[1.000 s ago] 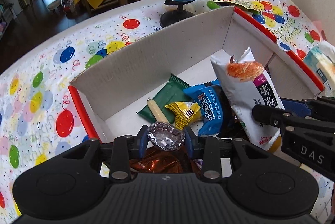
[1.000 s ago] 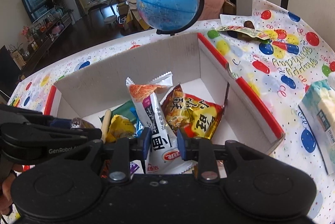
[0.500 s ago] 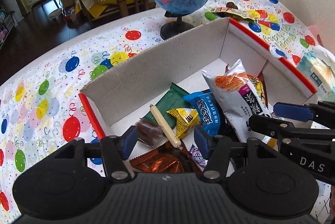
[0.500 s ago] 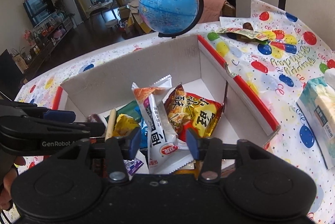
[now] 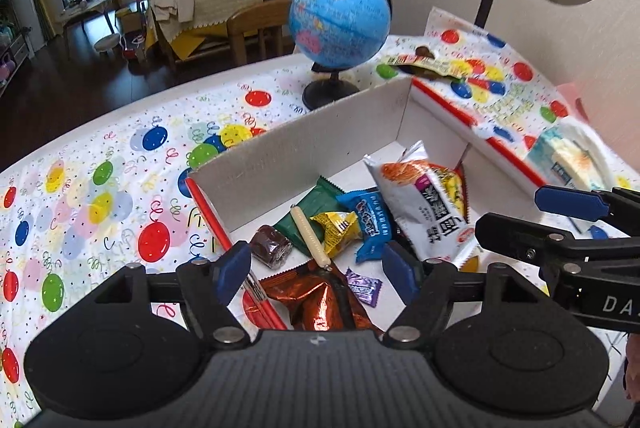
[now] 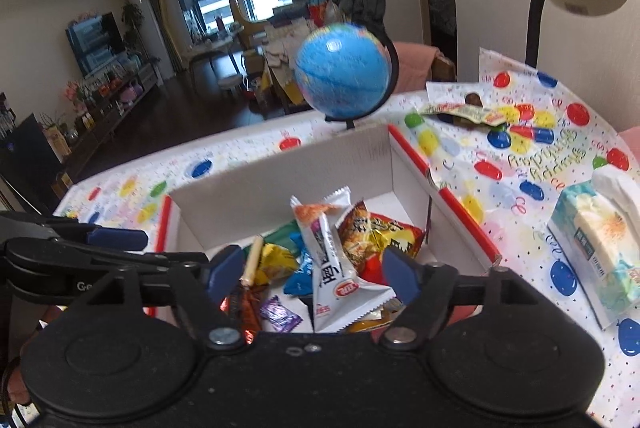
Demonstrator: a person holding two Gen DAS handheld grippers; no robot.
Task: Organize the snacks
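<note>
Both grippers released, empty: left gripper, right gripper. Loose snack packet on tablecloth outside box, 1 o'clock, long axis crosswise. Right gripper nearer.

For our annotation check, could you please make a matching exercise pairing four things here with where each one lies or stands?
Things:
1. foil-wrapped brown candy
2. globe
3. tissue pack
4. flat snack wrapper

Places:
A. on the tablecloth near the lamp stem
B. inside the box, by its red-edged left wall
C. behind the box's far wall
D. on the tablecloth right of the box

Pairs: 1-B, 2-C, 3-D, 4-A
</note>
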